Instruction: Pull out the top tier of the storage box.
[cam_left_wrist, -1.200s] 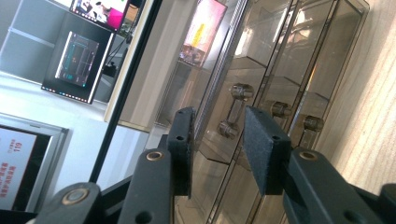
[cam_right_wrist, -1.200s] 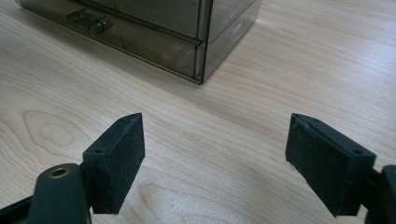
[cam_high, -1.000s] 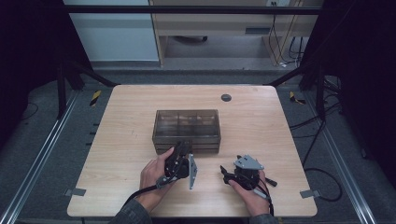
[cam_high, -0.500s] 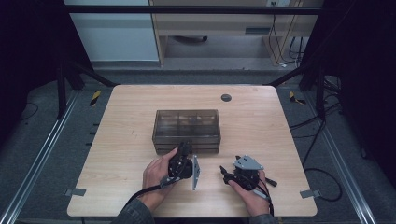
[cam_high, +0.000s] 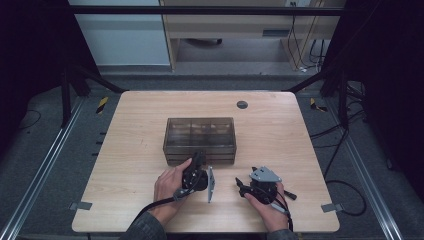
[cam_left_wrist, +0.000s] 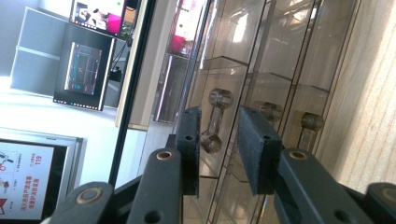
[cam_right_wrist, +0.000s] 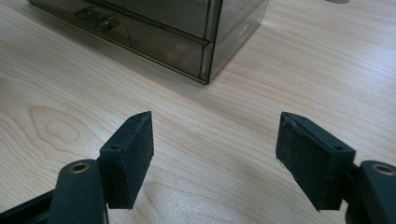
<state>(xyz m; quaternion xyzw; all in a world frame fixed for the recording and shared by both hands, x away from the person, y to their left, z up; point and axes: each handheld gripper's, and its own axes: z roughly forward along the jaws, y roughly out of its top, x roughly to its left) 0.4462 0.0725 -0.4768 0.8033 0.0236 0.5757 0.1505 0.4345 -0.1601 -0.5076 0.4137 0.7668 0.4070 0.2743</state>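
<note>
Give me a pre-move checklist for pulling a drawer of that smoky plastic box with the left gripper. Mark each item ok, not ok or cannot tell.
1. Left gripper lined up on a drawer handle: ok, the handle sits in the gap between its fingers.
2. Fingers pressing on the handle: not ok, a gap remains; the jaws have just been closing.
3. Drawer box square on the table: ok.
4. Drawers shut: ok, fronts look flush in the right gripper view.
5. Right gripper out of the way: ok, open over bare wood, beside the box.
6. Box braced against sliding: not ok, nothing holds it.
</note>
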